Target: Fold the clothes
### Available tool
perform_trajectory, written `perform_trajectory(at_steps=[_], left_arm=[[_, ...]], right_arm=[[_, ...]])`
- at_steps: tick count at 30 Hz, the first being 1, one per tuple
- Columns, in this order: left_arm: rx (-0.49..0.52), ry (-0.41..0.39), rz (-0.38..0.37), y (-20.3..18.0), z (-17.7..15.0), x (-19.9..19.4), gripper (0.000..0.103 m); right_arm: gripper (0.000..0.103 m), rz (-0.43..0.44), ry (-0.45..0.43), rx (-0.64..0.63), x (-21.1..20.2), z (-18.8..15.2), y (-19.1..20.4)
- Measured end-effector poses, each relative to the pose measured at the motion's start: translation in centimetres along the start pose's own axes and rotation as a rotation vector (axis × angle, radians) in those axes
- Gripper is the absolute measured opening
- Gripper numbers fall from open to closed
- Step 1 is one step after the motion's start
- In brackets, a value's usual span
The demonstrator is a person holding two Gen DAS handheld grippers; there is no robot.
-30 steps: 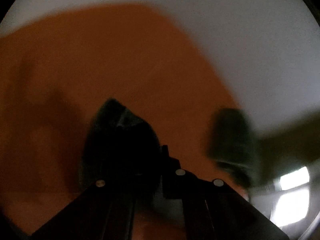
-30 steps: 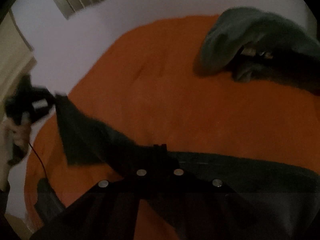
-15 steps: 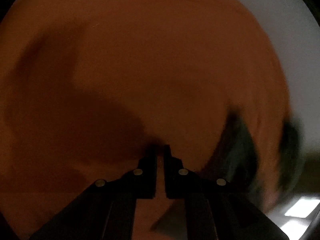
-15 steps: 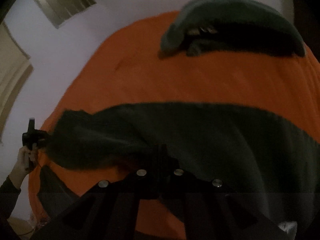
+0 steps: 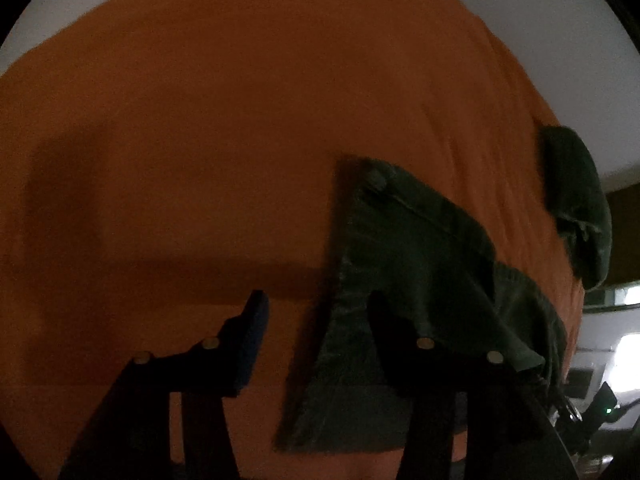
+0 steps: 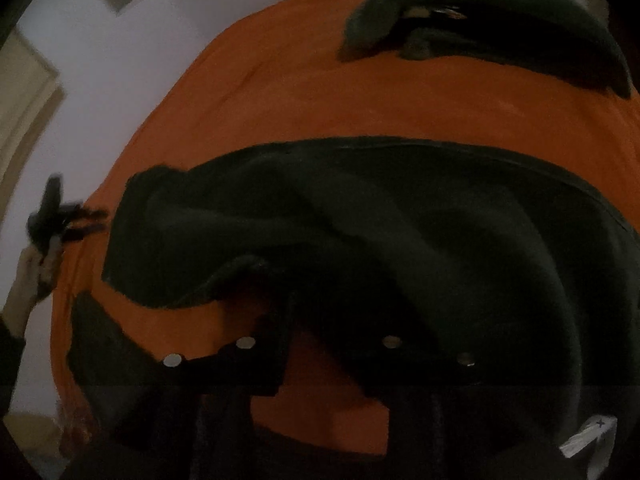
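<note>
A dark green garment point(image 6: 400, 232) lies spread across the orange bed sheet point(image 6: 360, 100). My right gripper point(image 6: 320, 320) is just above its near edge with its jaws opening. The cloth bunches around the right finger, and sheet shows in the gap. In the left wrist view one corner of the garment point(image 5: 400, 260) lies flat. My left gripper point(image 5: 316, 304) is over its edge with its jaws opening, the right finger above the cloth and the left finger above bare sheet. Neither gripper's pads press on the fabric. The left gripper point(image 6: 52, 216) and the hand holding it show at the left of the right wrist view.
A second dark green garment point(image 6: 480, 20) lies bunched at the far end of the bed, also in the left wrist view point(image 5: 576, 200). A pale wall point(image 6: 100, 80) lies beyond the bed's left side. Bare orange sheet point(image 5: 180, 140) fills the left view.
Both grippers were shut on the garment's edge and carried it down onto the bed. Now both have opened and the cloth lies spread on the sheet.
</note>
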State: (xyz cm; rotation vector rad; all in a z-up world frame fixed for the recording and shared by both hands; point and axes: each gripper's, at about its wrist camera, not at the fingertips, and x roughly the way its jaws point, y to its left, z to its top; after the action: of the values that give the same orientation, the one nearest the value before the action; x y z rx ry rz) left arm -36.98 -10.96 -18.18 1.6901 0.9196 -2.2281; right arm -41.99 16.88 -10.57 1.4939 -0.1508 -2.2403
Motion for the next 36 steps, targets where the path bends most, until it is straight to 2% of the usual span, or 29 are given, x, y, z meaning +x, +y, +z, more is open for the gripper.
perform_trajectory(at_steps=[1,2,5,6,7,8,9,11,16,19,21,23,25,26,27,28,29,31,33,36], left_arm=[[-0.002,0.013,-0.004,-0.4,0.0,0.7,0.053],[-0.003,0.023,-0.002,-0.8,-0.1,1.3,0.053],[0.022,-0.006,0.029,-2.0,-0.6,2.2,0.053],[0.039,-0.031,0.049,-2.4,-0.9,2.2,0.040],[0.046,-0.045,0.091,-2.7,-1.1,2.2,0.013],[0.040,-0.059,0.105,-2.9,-1.2,1.9,0.012],[0.018,-0.083,0.082,-3.1,-1.2,1.2,0.007],[-0.006,-0.128,0.054,-3.7,-1.3,-0.1,0.006],[0.144,-0.233,0.170,-7.8,-0.4,-2.1,0.006],[0.144,-0.262,0.218,-7.8,1.2,-3.2,0.006],[0.101,-0.310,0.183,-7.5,-1.4,-4.7,0.006],[0.078,-0.324,0.151,-7.5,-1.2,-5.9,0.006],[0.080,-0.317,0.160,-7.2,-1.4,-5.4,0.006],[0.077,-0.300,0.209,-7.1,-0.8,-3.7,0.006],[0.058,-0.282,0.286,-6.0,-0.5,-2.9,0.000],[0.039,-0.264,0.363,-4.9,-0.1,-2.2,0.000],[0.006,-0.242,0.400,-3.4,0.3,-1.4,0.000],[-0.105,-0.198,0.338,0.6,1.2,-0.3,0.000],[-0.172,-0.210,0.235,2.8,0.6,-0.6,0.000],[-0.151,-0.178,0.070,3.3,-0.3,-1.0,0.001]], right_arm=[[0.039,-0.003,0.000,-0.020,-0.1,-0.2,0.3],[0.040,-0.005,0.000,-0.039,-0.3,-0.5,0.7],[0.040,0.013,0.021,-0.030,-0.3,-1.1,0.5],[0.040,0.039,0.032,0.007,-0.2,-1.1,0.1],[0.040,0.067,0.042,0.046,-0.1,-1.2,-0.4],[0.041,0.089,0.051,0.090,0.0,-1.2,-1.0],[0.042,0.096,0.054,0.120,0.1,-1.2,-1.3],[0.042,0.098,0.050,0.163,0.1,-1.1,-2.0],[0.042,0.045,0.018,0.172,0.0,-0.7,-3.1],[0.042,0.012,0.019,0.163,0.2,-0.8,-3.3],[0.042,0.005,0.019,0.164,-0.1,-1.0,-3.3],[0.042,0.008,0.018,0.160,-0.5,-1.3,-3.2],[0.042,0.004,0.017,0.148,-0.9,-1.8,-3.3],[0.042,-0.002,0.020,0.138,-0.8,-2.0,-3.4],[0.042,-0.008,0.023,0.128,-0.8,-2.3,-3.6],[0.042,-0.013,0.031,0.121,-0.6,-2.5,-3.7],[0.042,-0.018,0.044,0.123,-0.2,-2.8,-3.9],[0.042,-0.024,0.068,0.131,0.4,-3.2,-4.3],[0.042,-0.024,0.087,0.139,0.9,-3.5,-4.5],[0.044,-0.029,0.097,0.119,1.1,-3.5,-4.6]])
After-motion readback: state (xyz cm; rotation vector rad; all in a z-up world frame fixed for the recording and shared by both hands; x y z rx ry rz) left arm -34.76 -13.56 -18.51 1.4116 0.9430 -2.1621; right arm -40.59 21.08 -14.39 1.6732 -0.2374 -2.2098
